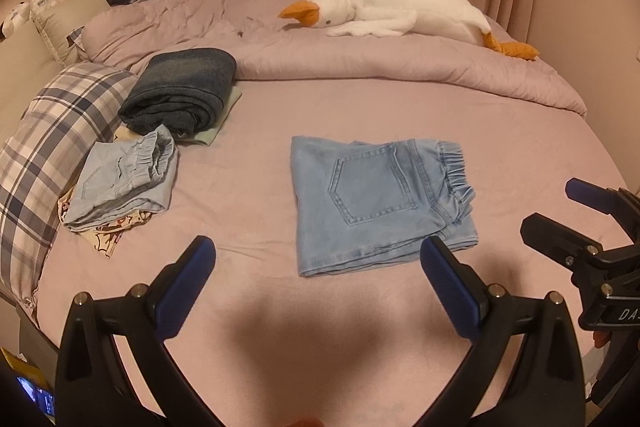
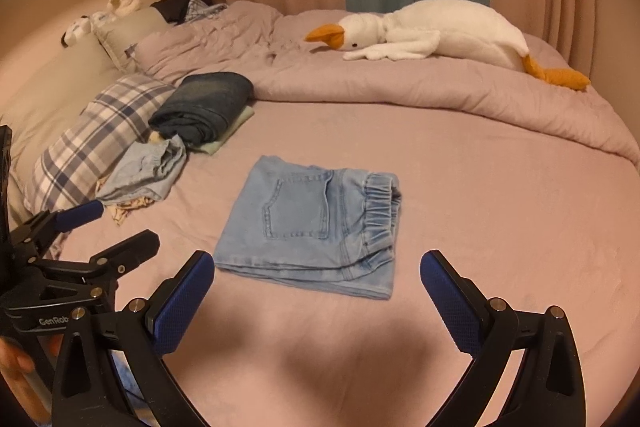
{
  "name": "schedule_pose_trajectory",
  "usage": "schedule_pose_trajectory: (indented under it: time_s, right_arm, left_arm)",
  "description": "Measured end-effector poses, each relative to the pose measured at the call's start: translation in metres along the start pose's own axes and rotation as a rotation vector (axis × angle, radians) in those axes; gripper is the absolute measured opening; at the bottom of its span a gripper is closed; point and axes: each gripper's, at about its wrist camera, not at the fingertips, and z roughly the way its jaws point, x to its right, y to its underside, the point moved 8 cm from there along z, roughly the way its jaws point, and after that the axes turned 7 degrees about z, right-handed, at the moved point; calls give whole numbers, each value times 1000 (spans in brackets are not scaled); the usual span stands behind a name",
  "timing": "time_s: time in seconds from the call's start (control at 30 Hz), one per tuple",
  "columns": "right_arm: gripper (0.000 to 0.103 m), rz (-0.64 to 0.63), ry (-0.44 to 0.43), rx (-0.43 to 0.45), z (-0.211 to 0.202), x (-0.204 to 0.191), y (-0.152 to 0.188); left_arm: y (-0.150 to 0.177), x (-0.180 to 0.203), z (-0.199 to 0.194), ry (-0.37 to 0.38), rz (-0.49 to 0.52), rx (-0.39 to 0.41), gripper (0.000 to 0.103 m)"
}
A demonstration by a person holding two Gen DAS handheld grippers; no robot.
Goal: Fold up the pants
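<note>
The light-blue denim pants (image 1: 380,203) lie folded into a flat, squarish packet near the middle of the pink bed sheet (image 1: 460,123), back patch pocket up and gathered elastic waistband at the right. Both the left gripper (image 1: 318,259) and the right gripper (image 2: 317,273) hover spread wide and empty above the sheet's near edge, just short of the packet. A rolled dark denim bundle (image 1: 180,91) sits near the plaid pillow (image 1: 52,147) at the left edge.

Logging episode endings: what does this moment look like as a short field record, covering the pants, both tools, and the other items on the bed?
pants: light blue jeans, folded into a flat rectangle, back pocket up, on the pink sheet
left tool: open, empty, apart from the jeans
right tool: open, empty
other clothes: dark denim bundle and a lighter folded pair beside the plaid pillow
toy: white goose plush on the duvet
</note>
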Motion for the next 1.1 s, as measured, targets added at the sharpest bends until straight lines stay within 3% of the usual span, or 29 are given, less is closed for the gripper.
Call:
schedule_pose_trajectory:
  time_s: [1.1]
  right_arm:
    - [102, -20, 6, -24, 12, -2, 5]
  left_arm:
    - [1, 3, 3, 10, 19, -11, 102]
